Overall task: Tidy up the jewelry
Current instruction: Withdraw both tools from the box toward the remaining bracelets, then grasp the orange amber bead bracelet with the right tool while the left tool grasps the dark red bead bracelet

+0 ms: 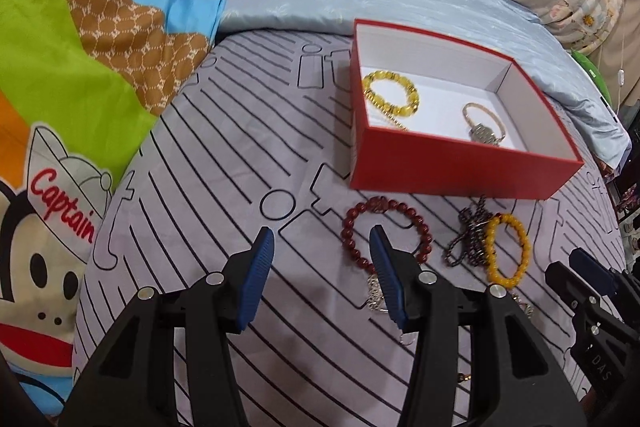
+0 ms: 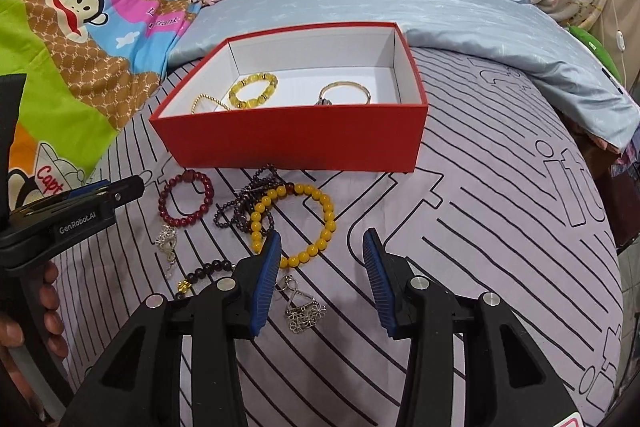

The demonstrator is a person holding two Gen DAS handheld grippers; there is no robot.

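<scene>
Only right view: I see a silver pendant (image 2: 305, 311) beside my left finger pad.
Left gripper (image 1: 322, 279): open, empty; red bracelet (image 1: 386, 237) behind its right finger.
Right gripper (image 2: 320, 281): open, empty; amber bracelet (image 2: 296, 225) just ahead.
Red box (image 2: 288, 141): on bed sheet (image 2: 500, 227), far side.

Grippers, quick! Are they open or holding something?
Left gripper: open, holding nothing, over the red bracelet.
Right gripper: open, holding nothing, near the yellow bracelet.
</scene>
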